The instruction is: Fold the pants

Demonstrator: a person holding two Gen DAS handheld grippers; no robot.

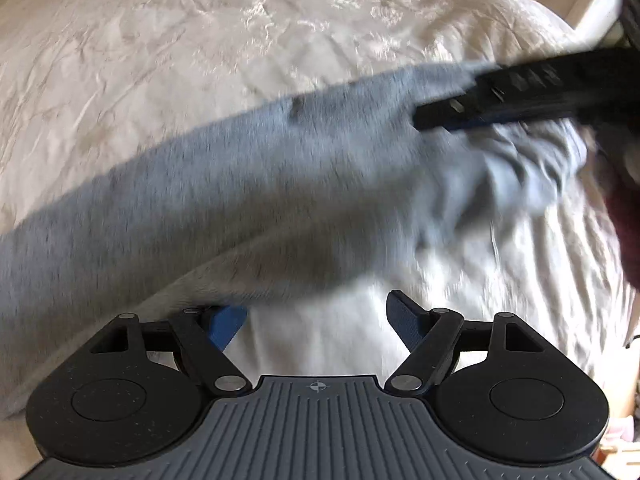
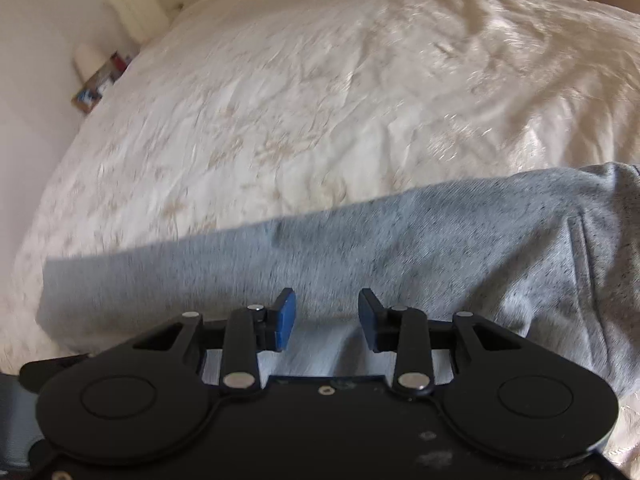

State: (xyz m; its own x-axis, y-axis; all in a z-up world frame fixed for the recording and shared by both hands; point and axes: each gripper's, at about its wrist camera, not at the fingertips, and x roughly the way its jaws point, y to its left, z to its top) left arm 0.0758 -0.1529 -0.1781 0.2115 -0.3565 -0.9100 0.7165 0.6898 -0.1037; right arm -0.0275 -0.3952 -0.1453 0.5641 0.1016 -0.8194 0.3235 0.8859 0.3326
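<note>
The grey pants (image 2: 400, 248) lie lengthwise across the bed (image 2: 320, 100), just ahead of the right claw (image 2: 326, 320), which is nearer; both it and the left claw (image 1: 316, 320) gape, empty.

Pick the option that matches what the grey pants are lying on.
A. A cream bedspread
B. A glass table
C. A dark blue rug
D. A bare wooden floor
A: the pants lie stretched across a wrinkled cream bedspread, which shows above and below them in both wrist views.
</note>
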